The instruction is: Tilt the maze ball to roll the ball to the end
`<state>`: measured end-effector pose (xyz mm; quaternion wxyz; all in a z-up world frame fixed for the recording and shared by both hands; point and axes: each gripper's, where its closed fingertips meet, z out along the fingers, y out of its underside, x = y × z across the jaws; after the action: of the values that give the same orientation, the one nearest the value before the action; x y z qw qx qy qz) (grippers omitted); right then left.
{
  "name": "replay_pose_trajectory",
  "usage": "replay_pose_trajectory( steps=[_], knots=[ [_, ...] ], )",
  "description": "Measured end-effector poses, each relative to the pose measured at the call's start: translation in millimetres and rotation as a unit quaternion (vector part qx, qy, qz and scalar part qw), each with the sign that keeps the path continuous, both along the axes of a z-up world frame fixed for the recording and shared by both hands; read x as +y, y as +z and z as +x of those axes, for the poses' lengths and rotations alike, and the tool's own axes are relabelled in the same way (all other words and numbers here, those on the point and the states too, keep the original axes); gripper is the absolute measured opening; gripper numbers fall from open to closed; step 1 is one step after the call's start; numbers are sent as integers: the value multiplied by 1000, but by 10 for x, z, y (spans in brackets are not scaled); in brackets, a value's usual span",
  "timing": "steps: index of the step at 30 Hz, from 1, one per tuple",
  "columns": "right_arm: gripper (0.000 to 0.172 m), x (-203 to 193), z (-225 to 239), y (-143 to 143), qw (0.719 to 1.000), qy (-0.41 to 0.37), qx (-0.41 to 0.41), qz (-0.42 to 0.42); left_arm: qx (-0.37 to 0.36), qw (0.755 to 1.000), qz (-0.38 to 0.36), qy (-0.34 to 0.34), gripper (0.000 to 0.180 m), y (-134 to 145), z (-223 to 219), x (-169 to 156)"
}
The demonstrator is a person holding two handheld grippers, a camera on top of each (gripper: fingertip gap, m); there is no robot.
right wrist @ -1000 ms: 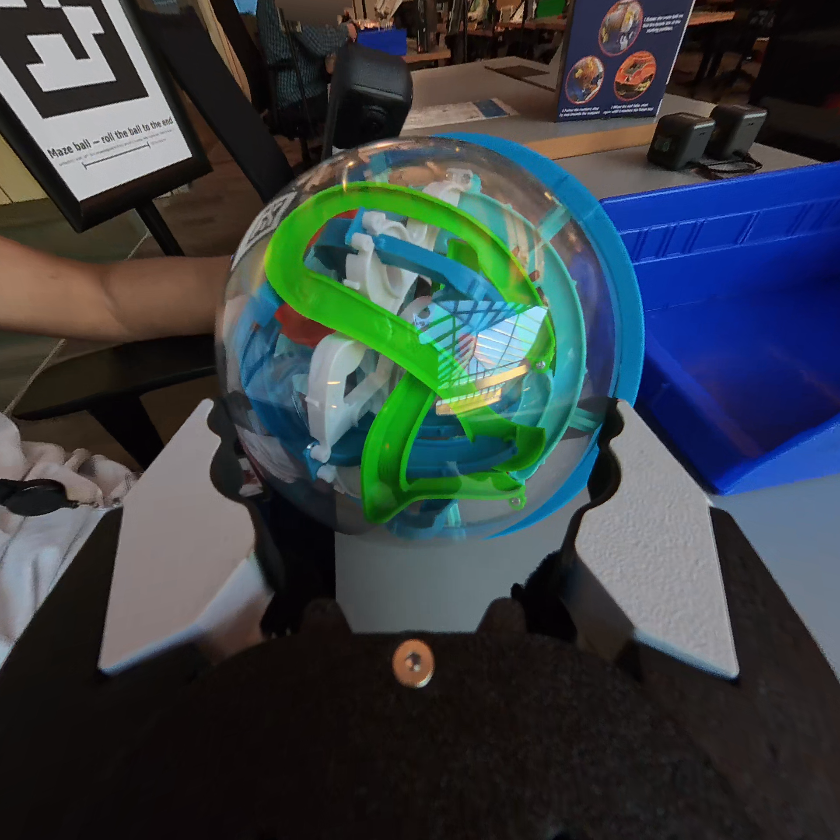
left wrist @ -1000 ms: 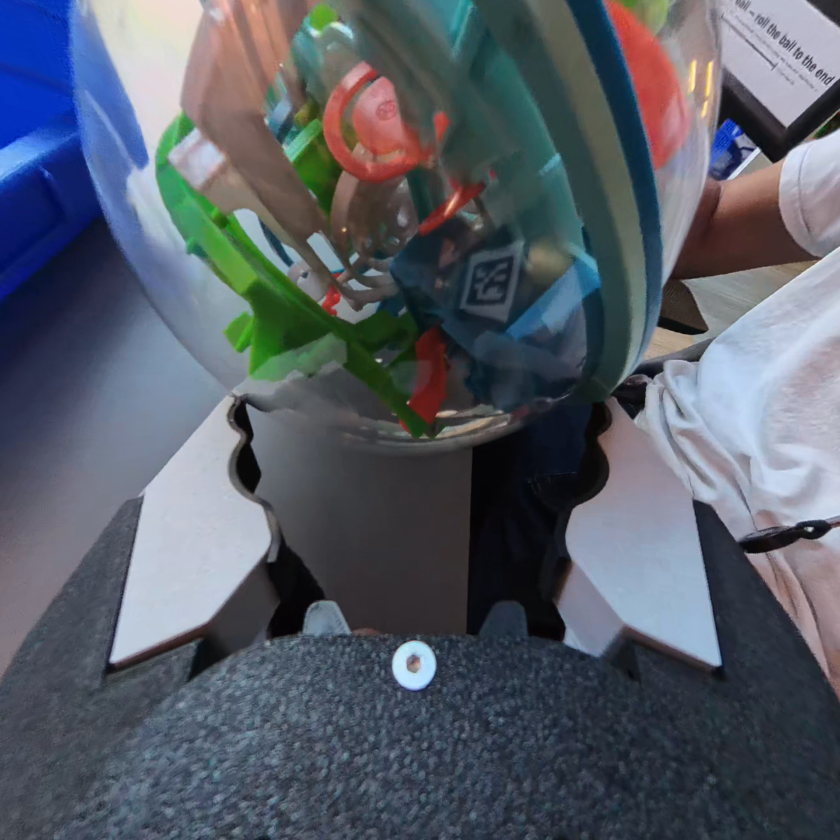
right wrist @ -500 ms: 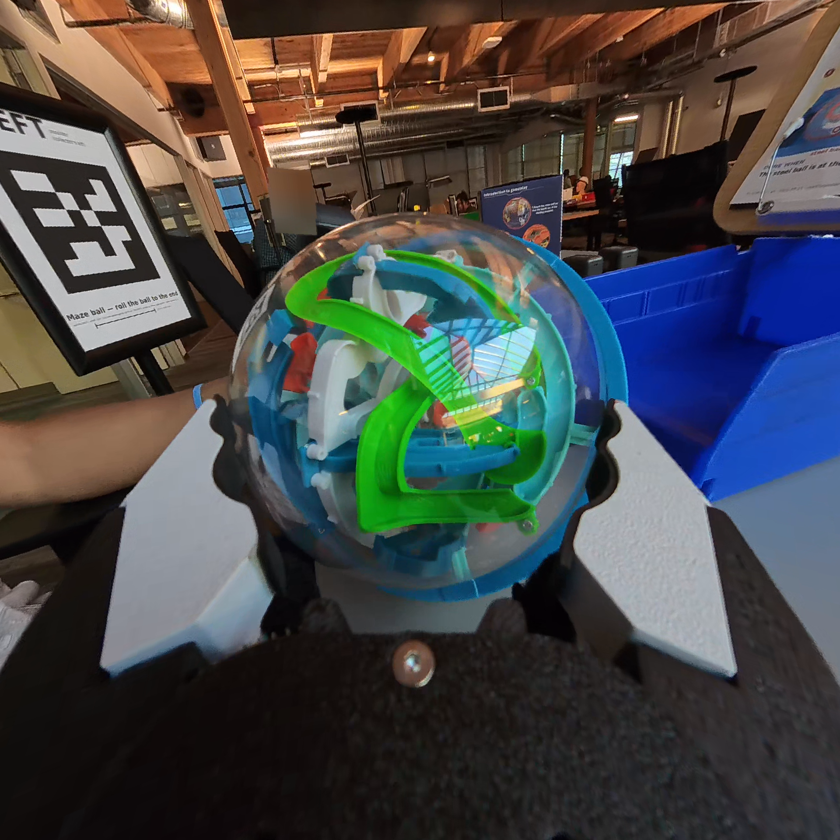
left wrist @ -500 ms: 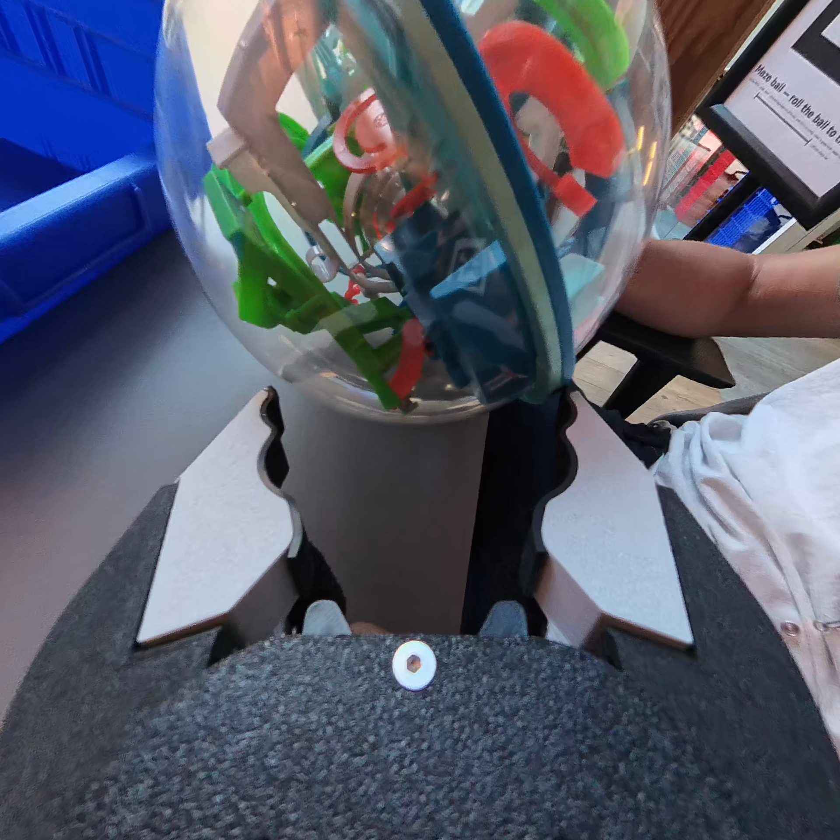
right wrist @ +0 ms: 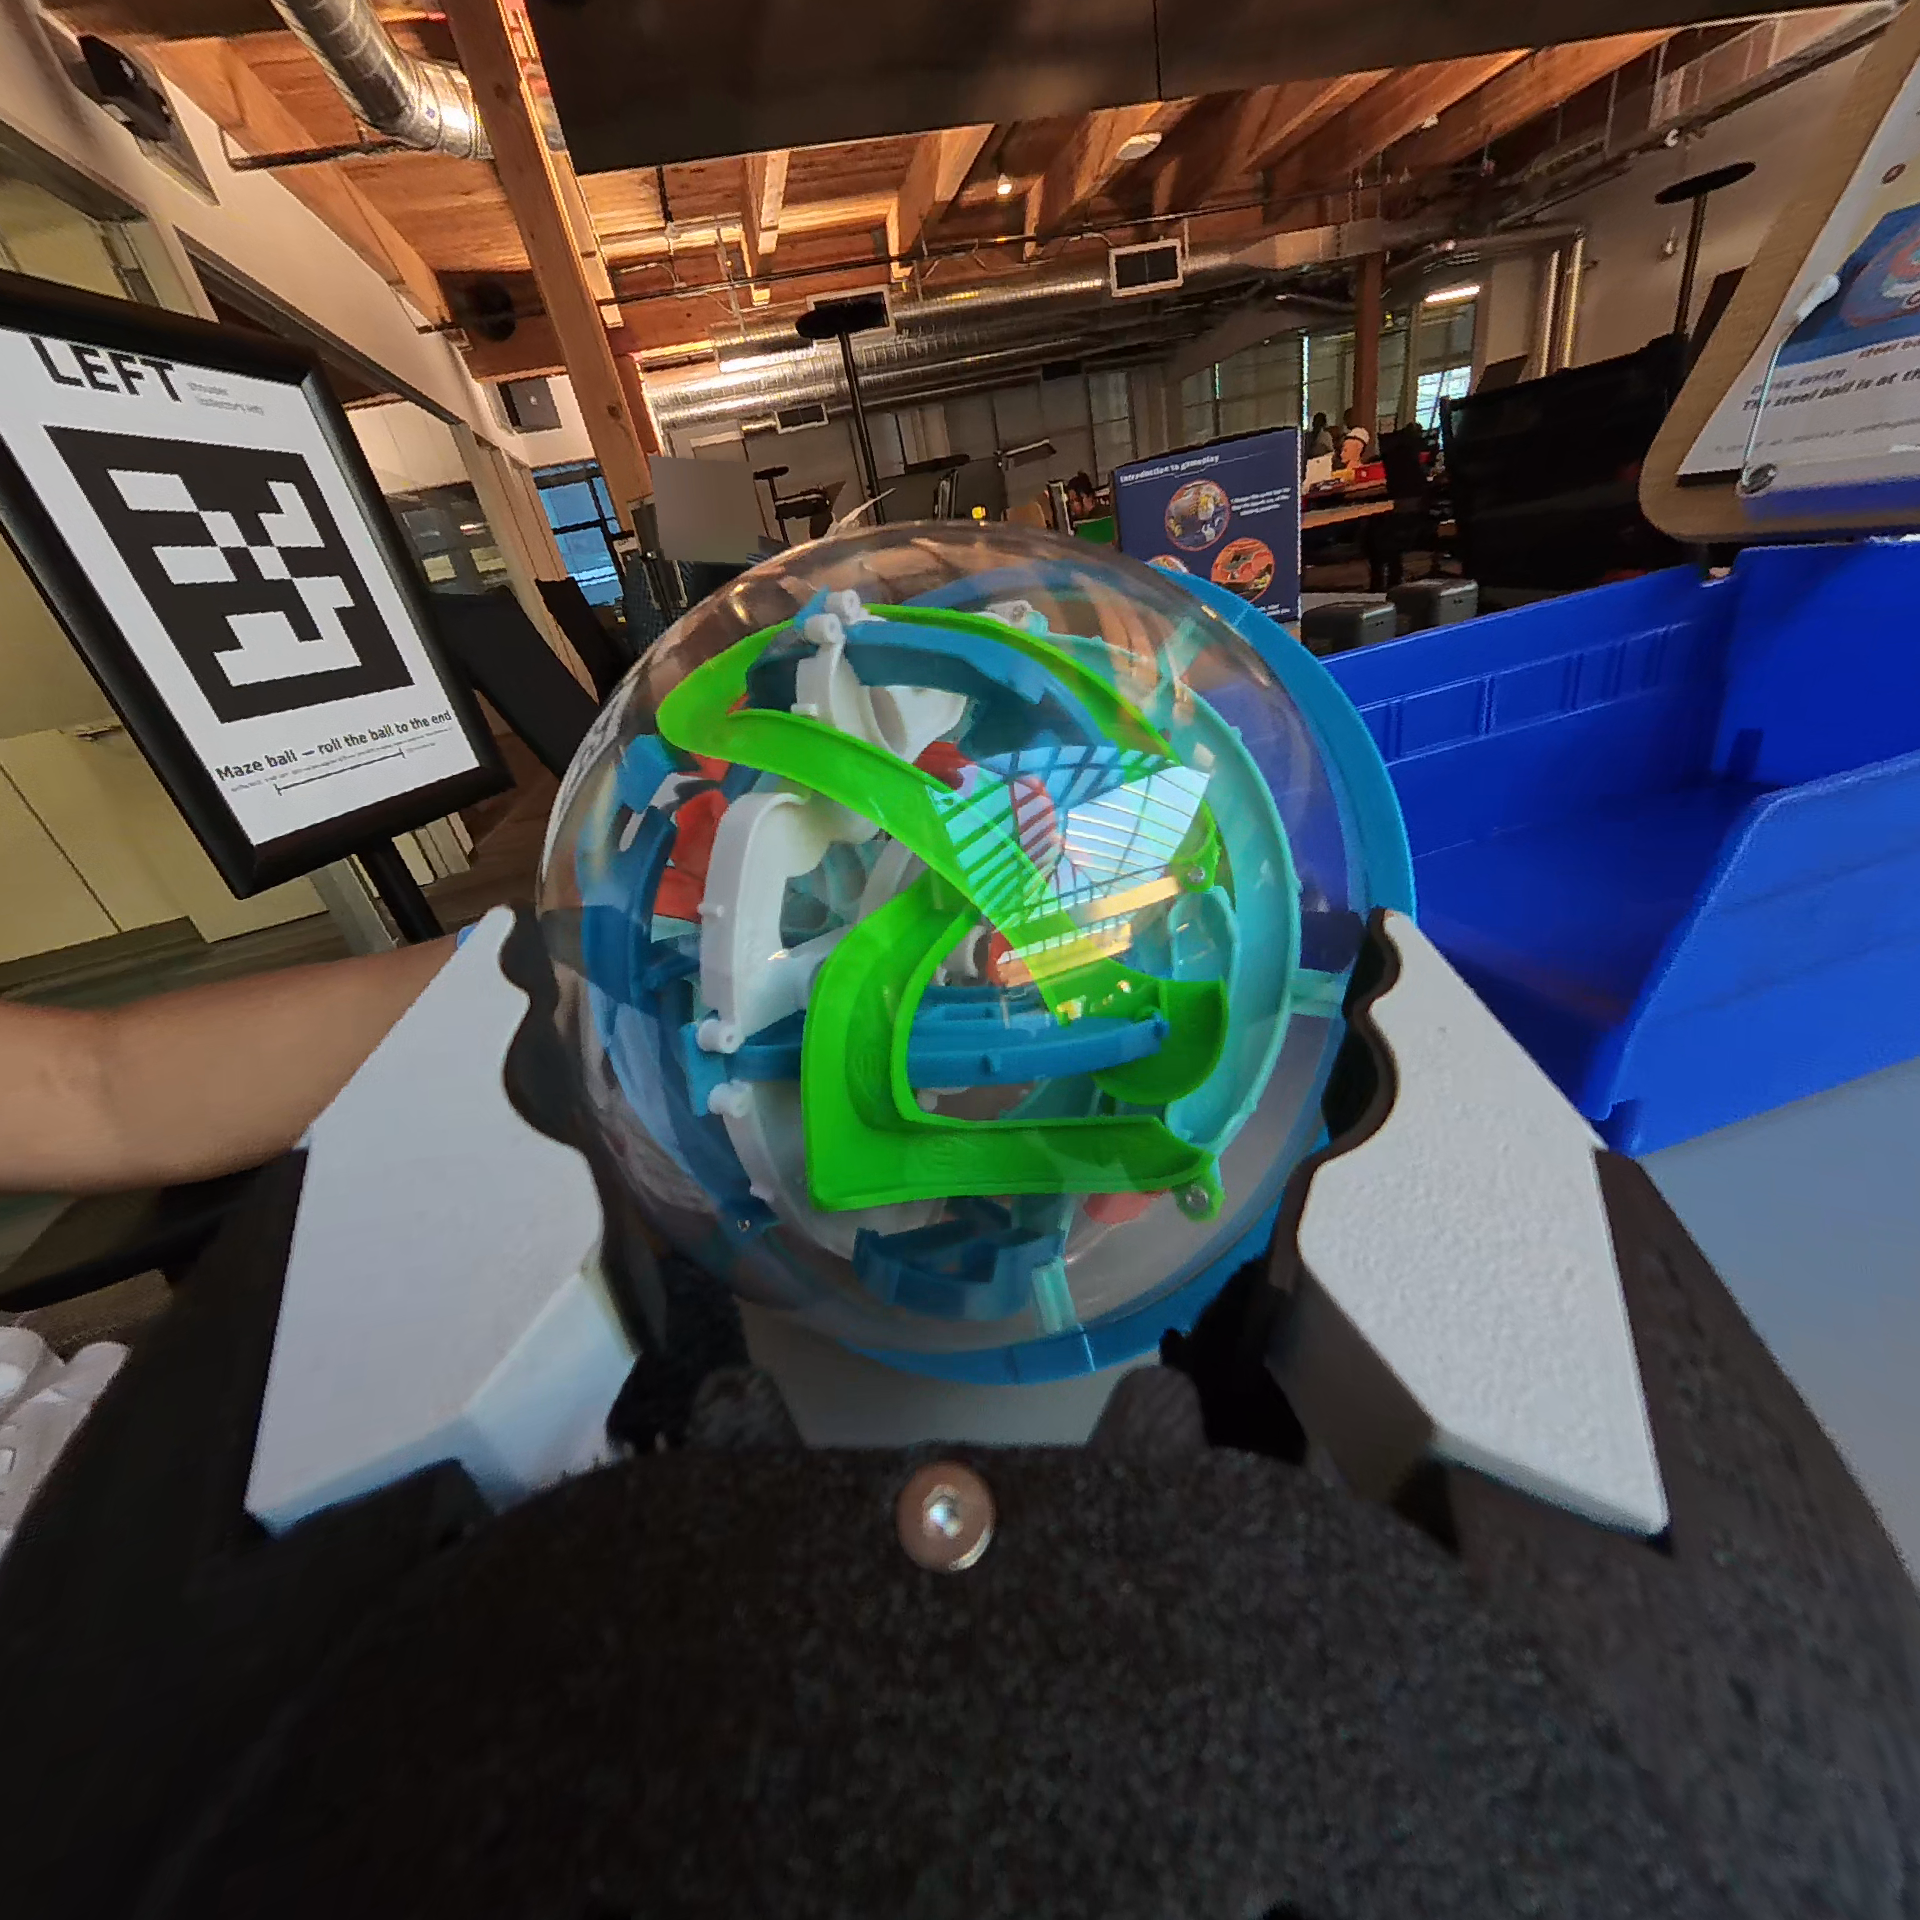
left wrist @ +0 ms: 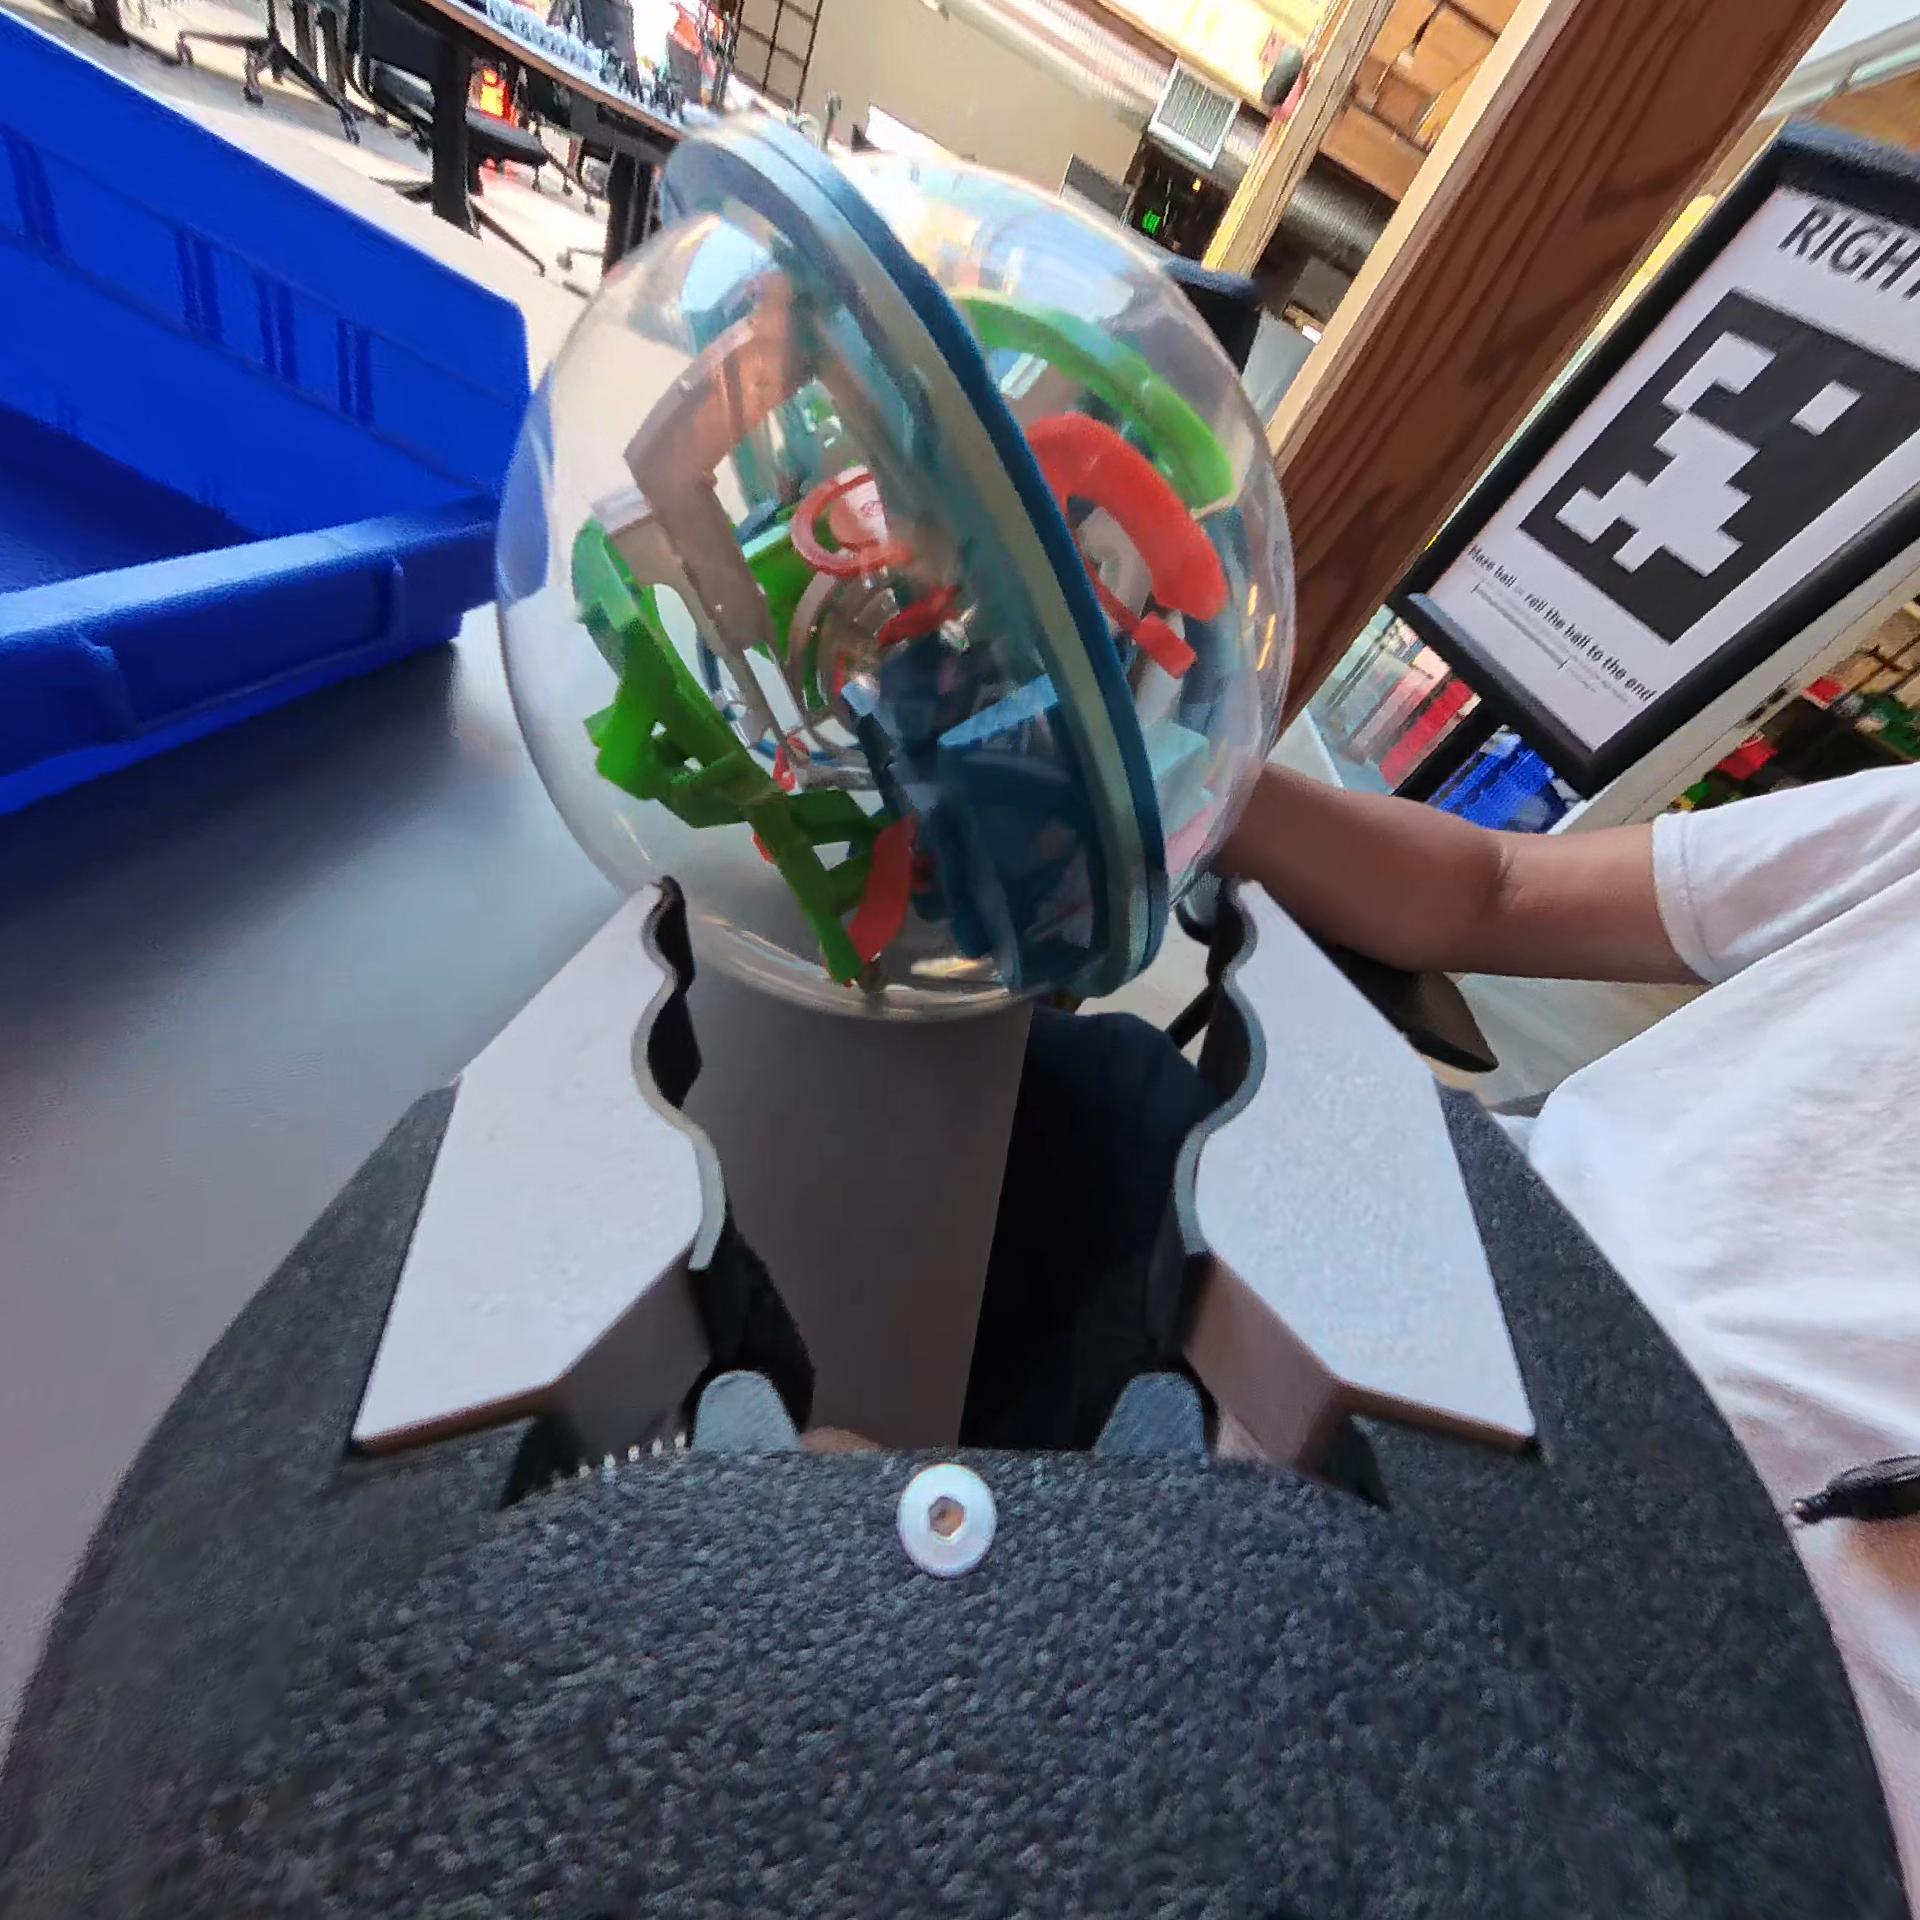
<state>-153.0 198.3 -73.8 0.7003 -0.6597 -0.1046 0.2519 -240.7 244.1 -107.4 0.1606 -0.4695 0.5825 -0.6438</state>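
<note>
One maze ball (right wrist: 925,956), two grippers, one blue bin (right wrist: 1662,852).
Right gripper (right wrist: 940,997) clamps the sphere, raised level; left gripper (left wrist: 951,925) gapes just beneath it.

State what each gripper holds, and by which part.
Right gripper: maze ball, clamped across its clear sides. Left gripper: nothing; the ball sits beyond its fingertips.

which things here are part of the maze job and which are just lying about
In the job:
maze ball
right gripper, clamped on its sides
left gripper, open beneath it

Lying about:
blue bin
framed marker sign
clipboard
</note>
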Motion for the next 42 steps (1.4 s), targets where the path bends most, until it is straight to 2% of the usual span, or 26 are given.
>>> replay_pose_trajectory(
  steps=[7,42],
  knots=[
    [144,-6,12,3,1000,0,4,0,-18,999,-42,4,92,91,-29,84],
    [142,5,58,7,1000,0,21,-2,-17,997,-72,9,85,118,-22,150]
  ],
)
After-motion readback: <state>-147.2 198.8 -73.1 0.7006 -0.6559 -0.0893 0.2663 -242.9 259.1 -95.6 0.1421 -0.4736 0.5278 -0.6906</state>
